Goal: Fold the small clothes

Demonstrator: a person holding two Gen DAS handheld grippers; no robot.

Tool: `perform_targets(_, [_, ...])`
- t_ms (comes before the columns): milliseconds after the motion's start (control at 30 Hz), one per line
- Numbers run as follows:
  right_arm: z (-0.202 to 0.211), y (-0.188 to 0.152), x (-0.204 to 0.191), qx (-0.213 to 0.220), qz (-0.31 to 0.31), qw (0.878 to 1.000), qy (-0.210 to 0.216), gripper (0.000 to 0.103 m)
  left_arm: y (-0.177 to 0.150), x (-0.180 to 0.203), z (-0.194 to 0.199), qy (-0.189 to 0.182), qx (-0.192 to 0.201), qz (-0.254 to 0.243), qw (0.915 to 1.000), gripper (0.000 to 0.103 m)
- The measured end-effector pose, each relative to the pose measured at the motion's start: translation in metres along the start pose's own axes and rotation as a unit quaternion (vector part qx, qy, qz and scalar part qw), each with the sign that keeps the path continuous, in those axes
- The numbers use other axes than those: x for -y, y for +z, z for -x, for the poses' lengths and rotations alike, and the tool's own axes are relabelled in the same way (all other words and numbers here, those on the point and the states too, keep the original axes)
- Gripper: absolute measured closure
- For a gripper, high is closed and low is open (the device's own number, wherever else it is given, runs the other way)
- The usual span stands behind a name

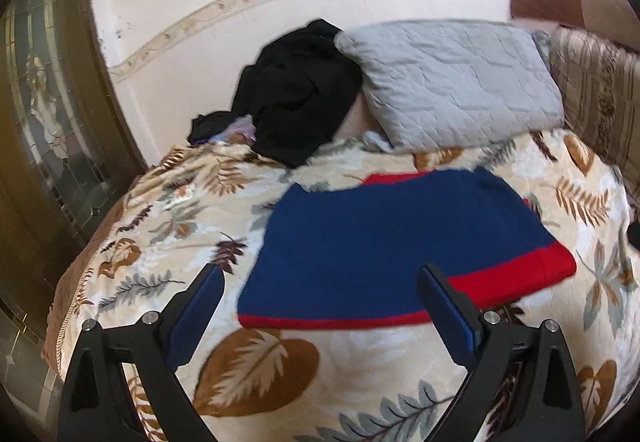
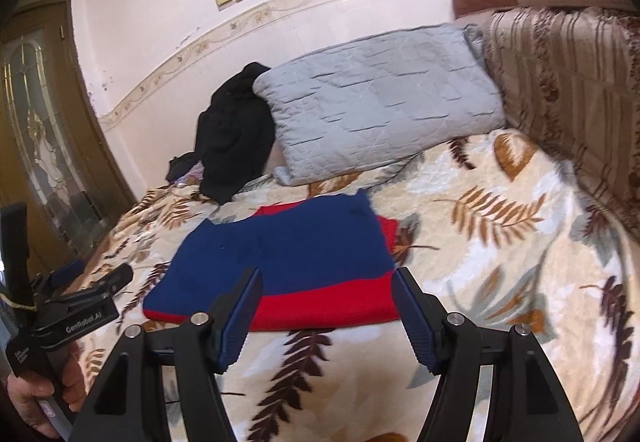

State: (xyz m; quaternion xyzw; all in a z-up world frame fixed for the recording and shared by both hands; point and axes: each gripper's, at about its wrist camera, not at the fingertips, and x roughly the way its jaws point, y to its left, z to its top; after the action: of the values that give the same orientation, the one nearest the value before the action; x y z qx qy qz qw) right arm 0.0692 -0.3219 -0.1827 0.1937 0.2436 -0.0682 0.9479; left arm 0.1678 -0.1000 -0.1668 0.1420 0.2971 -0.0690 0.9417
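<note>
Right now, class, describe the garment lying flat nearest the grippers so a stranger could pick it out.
Start at the leaf-patterned bedspread. Below the grey quilted pillow lies the blue knitted garment, spread flat. Its red edging sets it apart from the crumpled black clothes heaped by the wall.

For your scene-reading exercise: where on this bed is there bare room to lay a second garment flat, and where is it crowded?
Free: the leaf-print blanket right of the blue and red garment, toward the striped cushion, and the near strip before it. Crowded: the far side, with the black clothes pile against the grey pillow.
</note>
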Motion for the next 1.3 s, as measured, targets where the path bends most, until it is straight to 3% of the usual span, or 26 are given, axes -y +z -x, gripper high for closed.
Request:
perform_targets(200, [0.036,-0.003,0.030,0.036,-0.021,0.999,-0.033,0.032,0.002,0.034,0.005,-0.047,-0.027,-0.025,0.9982,0.006])
perform_targets(433, [0.095,-0.012,0.069,0.049,-0.056,0.995,-0.064,0.032,0.034,0.079,0.041,-0.113,-0.048,-0.032,0.9919,0.006])
perform_targets(500, [0.106,-0.009,0.077,0.052,-0.061,0.994,-0.074,0.032,0.042,0.091,0.059,-0.125,-0.031,-0.047,0.9905,0.006])
perform_targets(633, [0.133,0.000,0.085,0.065,-0.071,0.992,-0.082,0.032,0.053,0.095,0.084,-0.124,0.007,-0.054,0.9908,0.006])
perform_targets(967, [0.185,0.017,0.077,0.105,-0.051,0.990,-0.085,0.032,0.080,0.057,0.126,-0.098,0.101,0.037,0.9894,0.006])
perform_targets(1300, [0.188,0.023,0.042,0.109,-0.022,0.992,-0.059,0.032,0.068,0.035,0.113,-0.050,0.100,0.016,0.9936,0.006])
